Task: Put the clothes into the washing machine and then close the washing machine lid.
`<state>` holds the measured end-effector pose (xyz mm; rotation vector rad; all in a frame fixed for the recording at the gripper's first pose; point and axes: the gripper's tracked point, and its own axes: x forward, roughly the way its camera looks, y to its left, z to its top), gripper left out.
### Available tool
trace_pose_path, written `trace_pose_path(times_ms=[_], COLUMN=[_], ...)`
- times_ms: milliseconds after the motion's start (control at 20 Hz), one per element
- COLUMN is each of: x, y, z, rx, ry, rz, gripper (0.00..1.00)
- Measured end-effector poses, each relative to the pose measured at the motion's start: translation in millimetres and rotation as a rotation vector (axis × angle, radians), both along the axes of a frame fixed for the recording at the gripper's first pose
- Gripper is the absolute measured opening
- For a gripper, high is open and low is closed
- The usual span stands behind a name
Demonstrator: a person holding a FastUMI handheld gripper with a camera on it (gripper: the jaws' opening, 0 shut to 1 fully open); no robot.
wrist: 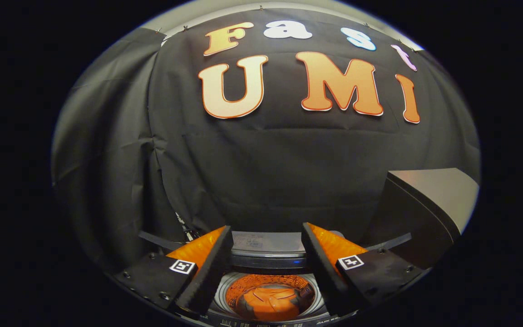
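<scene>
Looking from the left, we see black cloth wall hanging in folds, nothing on it we need. Moving in, the gripper sits low, its two fingers spread wide apart with nothing held between them; one finger on the left, the other to the right of the drum opening. Between the fingers and below their tips lies the washing machine, one unit, top-loading, its round drum open upward. Inside the drum we count one orange piece of clothing, bunched on the drum floor; whether more pieces lie under it we cannot tell. So the clothes part looks done, in our judgement, and the lid is what remains. Beyond the fingertips, at the back edge of the opening, a grey panel runs side to side; it may be the folded lid or the control strip, we cannot tell which. If it is the lid, its long axis runs across the fingers, straight ahead and slightly above the drum, so the next move would be forward onto that edge. Further right stands one dark box with a pale top, apart from the machine.
</scene>
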<state>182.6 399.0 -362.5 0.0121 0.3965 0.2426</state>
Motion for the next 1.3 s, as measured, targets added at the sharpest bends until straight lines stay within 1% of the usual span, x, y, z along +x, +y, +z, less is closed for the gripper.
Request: trace_pose_path(times_ms=[50, 100, 200, 300, 450, 550, 650, 800, 950, 1150, 1250, 1300], x=[0, -2, -12, -21, -31, -34, -34, -40, -46, -58, -70, -82], y=[-1, -6, -8, -9, -7, -8, -6, -11, -29, -58, -76, -90], z=[-5, -19, -56, -80, -93, -86, -59, -3, 70, 150, 188, 202], rx=[-0.002, -0.026, -0.051, -0.058, -0.062, -0.063, -0.05, -0.035, -0.037, -0.022, -0.024, -0.031], ry=[0.007, 0.046, 0.15, 0.183, 0.211, 0.21, 0.174, 0.106, 0.017, -0.1, -0.152, -0.178], rz=[-0.006, -0.023, -0.018, -0.019, -0.006, 0.0, 0.004, 0.014, 0.015, -0.014, -0.027, -0.033], gripper=[0.98, 0.98, 1.0, 0.99, 0.99, 0.99, 0.99, 0.99, 0.99, 0.98, 0.98, 0.98])
